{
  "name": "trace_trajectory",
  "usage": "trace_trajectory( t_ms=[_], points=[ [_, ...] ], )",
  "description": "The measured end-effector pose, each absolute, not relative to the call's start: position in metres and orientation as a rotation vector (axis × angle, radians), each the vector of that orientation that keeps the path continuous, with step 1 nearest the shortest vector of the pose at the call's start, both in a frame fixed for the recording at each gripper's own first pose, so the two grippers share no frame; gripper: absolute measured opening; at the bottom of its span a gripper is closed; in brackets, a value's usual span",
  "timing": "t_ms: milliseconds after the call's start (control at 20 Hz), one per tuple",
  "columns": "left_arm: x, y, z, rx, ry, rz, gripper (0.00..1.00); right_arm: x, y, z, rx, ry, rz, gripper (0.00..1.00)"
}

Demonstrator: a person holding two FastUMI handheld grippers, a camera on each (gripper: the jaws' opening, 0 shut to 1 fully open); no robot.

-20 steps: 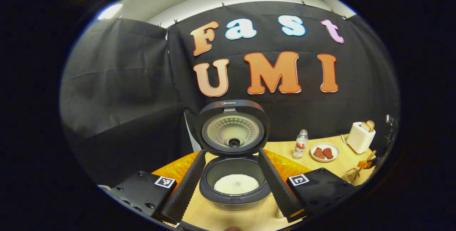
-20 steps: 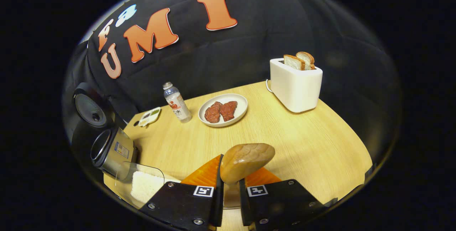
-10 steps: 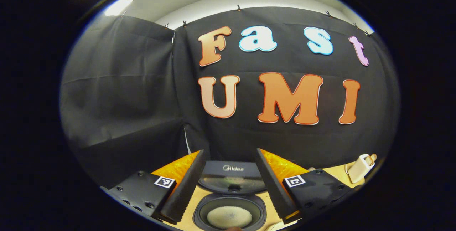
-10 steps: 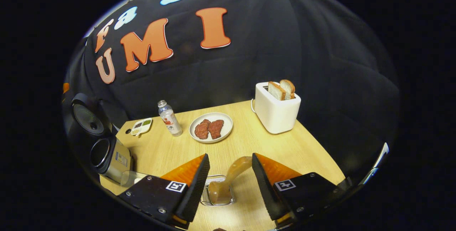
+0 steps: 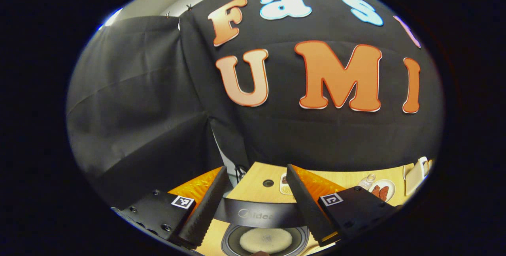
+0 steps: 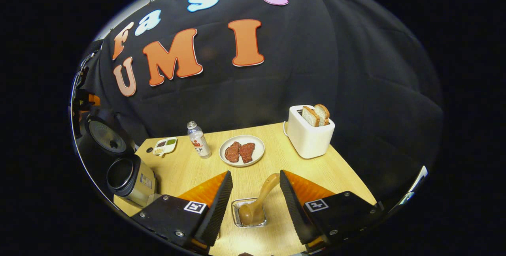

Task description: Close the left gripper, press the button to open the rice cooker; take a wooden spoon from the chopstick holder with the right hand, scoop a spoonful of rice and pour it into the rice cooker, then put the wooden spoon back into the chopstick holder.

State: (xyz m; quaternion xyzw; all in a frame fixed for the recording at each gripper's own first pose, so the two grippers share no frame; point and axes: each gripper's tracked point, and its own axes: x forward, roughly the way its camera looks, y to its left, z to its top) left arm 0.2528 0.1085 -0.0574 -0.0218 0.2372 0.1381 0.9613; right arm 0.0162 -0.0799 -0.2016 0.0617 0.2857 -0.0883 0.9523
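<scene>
My right hand-held gripper [image 6: 253,196] is spread wide and holds nothing. Between its fingers, just ahead, the wooden spoon [image 6: 259,200] stands in the chopstick holder [image 6: 249,213], bowl down, handle leaning away and rightward. My left hand-held gripper [image 5: 257,204] hovers open and empty over the rice cooker [image 5: 263,228], rice inside.

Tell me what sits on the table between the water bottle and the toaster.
In the right gripper view, a white plate holding two pieces of meat sits between the bottle and the toaster.
</scene>
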Motion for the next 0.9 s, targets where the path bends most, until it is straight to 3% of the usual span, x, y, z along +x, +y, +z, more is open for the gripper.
trace_trajectory(
  t_ms=[200,250,300,350,900],
  points=[
    [0.251,0.110,-0.066,-0.042,0.489,0.276,1.00,0.016,-0.059,-0.199,0.105,0.599,-0.144,0.76],
    [0.248,0.108,-0.070,-0.041,0.516,0.271,1.00,0.015,-0.053,-0.199,0.103,0.602,-0.135,0.76],
    [0.243,0.107,-0.076,-0.041,0.546,0.267,0.94,0.014,-0.048,-0.199,0.101,0.605,-0.125,0.76],
    [0.234,0.105,-0.084,-0.040,0.582,0.274,1.00,0.013,-0.041,-0.199,0.100,0.607,-0.113,0.76],
    [0.126,0.071,-0.198,-0.070,0.933,0.176,0.99,0.007,-0.002,-0.200,0.108,0.589,-0.031,0.76]
  ],
)
